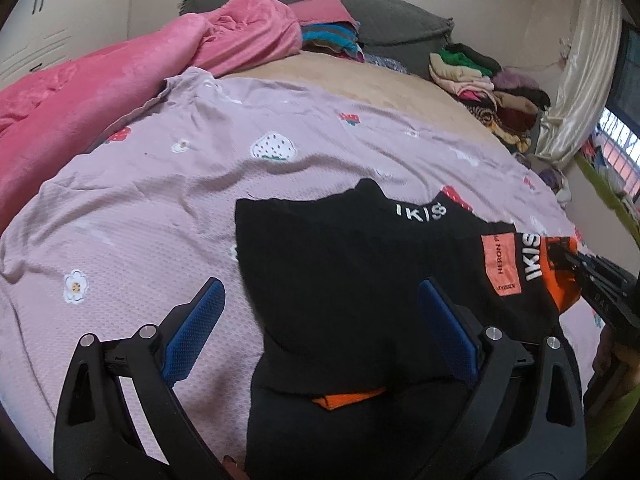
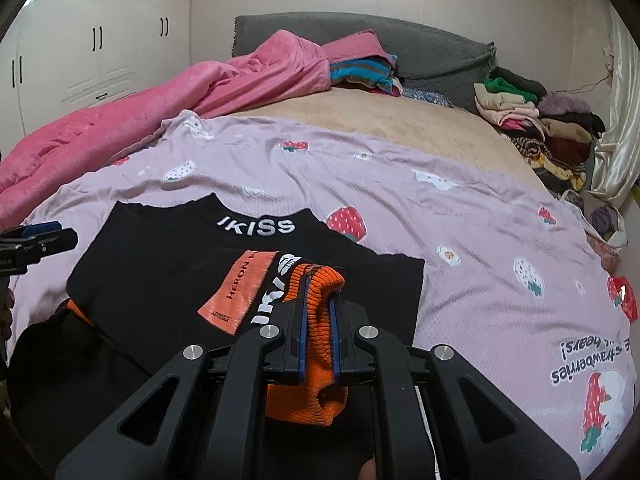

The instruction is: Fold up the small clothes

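Right wrist view, black garment (image 2: 168, 264) lettered "IKISS", orange "HERON" label (image 2: 236, 292), right tool (image 2: 319, 292) clenched on orange cuff (image 2: 316, 320), left tool (image 1: 320, 300) released

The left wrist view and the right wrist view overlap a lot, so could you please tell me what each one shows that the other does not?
Only the left wrist view shows the left gripper head-on, jaws wide open over the black top, empty.

Only the right wrist view shows the right gripper shut on the orange cuff, and the upside-down strawberry lettering on the sheet.

Both show the black top, its orange patch, the pink blanket, the lilac strawberry sheet and the clothes pile.
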A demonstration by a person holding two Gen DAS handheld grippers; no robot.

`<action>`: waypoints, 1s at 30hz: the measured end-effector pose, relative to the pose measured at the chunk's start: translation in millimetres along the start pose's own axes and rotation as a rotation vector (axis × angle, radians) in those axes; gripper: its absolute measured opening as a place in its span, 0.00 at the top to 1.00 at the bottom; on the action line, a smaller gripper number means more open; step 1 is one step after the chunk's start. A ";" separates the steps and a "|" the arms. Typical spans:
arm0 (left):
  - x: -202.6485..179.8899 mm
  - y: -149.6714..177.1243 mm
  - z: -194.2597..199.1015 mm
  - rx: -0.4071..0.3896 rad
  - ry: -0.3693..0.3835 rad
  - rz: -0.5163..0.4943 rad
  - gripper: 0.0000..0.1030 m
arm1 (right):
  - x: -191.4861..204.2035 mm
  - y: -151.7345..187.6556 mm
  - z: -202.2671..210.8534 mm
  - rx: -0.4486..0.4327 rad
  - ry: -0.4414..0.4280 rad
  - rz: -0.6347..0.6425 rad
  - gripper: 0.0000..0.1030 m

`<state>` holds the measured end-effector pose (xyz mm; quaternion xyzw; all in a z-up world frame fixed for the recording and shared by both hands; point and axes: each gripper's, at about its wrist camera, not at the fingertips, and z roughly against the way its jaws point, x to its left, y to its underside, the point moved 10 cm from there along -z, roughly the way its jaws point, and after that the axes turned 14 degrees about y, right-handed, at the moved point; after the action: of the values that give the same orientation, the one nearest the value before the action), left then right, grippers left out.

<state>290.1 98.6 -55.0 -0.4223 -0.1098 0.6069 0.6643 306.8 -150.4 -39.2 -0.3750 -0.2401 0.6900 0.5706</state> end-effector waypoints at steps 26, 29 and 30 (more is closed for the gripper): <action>-0.8 46.2 -40.6 0.188 -0.033 -0.041 0.67 | 58.8 30.1 -4.6 0.091 -0.111 0.047 0.68; 0.1 48.4 -40.5 0.187 -0.031 -0.038 0.67 | 74.4 35.8 -10.5 0.130 -0.126 0.077 0.67; 0.5 48.6 -40.2 0.187 -0.029 -0.037 0.67 | 76.9 38.9 -14.1 0.142 -0.118 0.091 0.67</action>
<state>282.0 77.3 -113.8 -0.3476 -0.0700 0.6083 0.7101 289.1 -86.4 -96.0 -0.3029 -0.2063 0.7514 0.5487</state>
